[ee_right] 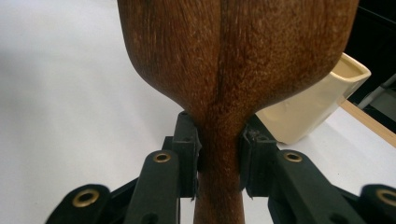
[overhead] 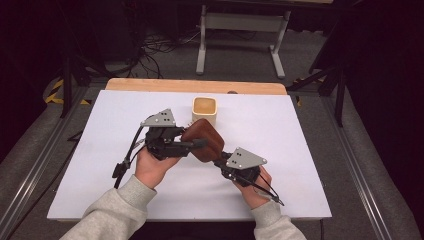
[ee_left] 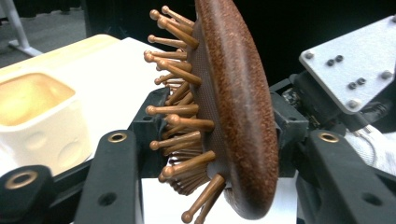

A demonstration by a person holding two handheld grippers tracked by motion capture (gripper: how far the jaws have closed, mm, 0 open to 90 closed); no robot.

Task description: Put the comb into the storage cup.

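A brown wooden hairbrush [overhead: 206,136] is held above the white table between both grippers. My right gripper [overhead: 220,161] is shut on its handle; in the right gripper view the pads [ee_right: 187,149] press the neck of the hairbrush [ee_right: 224,56] from both sides. My left gripper [overhead: 196,143] reaches in from the left onto the head. In the left gripper view the hairbrush [ee_left: 238,102] stands on edge between the jaws, one pad against the bristle tips and the other against the smooth back, so the left gripper [ee_left: 217,123] is shut on it.
A cream square cup [overhead: 204,111] stands on the white table [overhead: 300,150] just behind the brush, seen too as the cup [ee_left: 37,116] and the cup [ee_right: 322,102]. A wooden strip runs along the far edge [overhead: 195,86]. Metal frame legs stand on the floor beyond.
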